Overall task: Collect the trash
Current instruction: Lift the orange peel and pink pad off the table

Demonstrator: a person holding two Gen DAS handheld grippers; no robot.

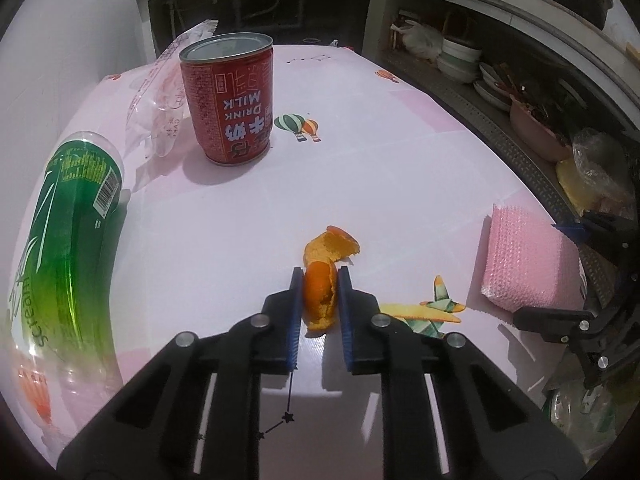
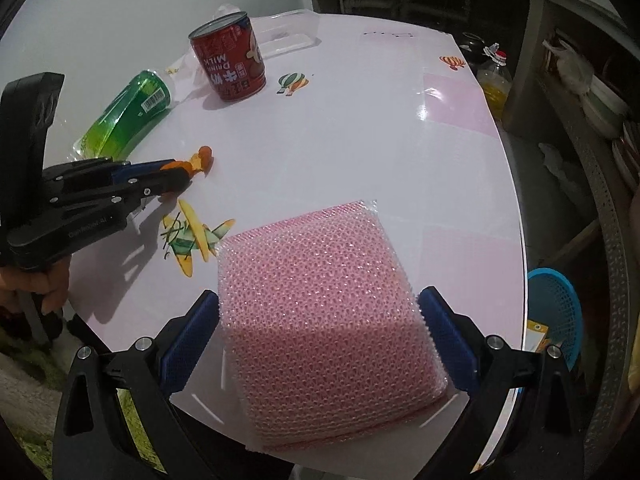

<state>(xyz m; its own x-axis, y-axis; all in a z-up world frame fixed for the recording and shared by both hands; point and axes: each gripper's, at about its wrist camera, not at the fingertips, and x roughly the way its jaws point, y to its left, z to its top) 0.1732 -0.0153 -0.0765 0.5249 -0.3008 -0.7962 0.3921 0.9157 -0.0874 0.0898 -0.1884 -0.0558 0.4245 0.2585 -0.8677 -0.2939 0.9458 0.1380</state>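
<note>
Left gripper (image 1: 319, 284) pinches a curled orange fruit peel (image 1: 320, 300) on the pale pink table (image 1: 360, 168); right gripper (image 2: 320, 316), jaws spread, straddles a pink bubble-wrap pad (image 2: 324, 320)

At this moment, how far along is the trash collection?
Nothing looks collected yet: the can, green bottle and clear wrapper lie untouched on the table. In hand: the left tool is pinching the orange peel, while the right tool straddles the pink bubble wrap, with its left pad apart from it. All five remain to be binned.
</note>
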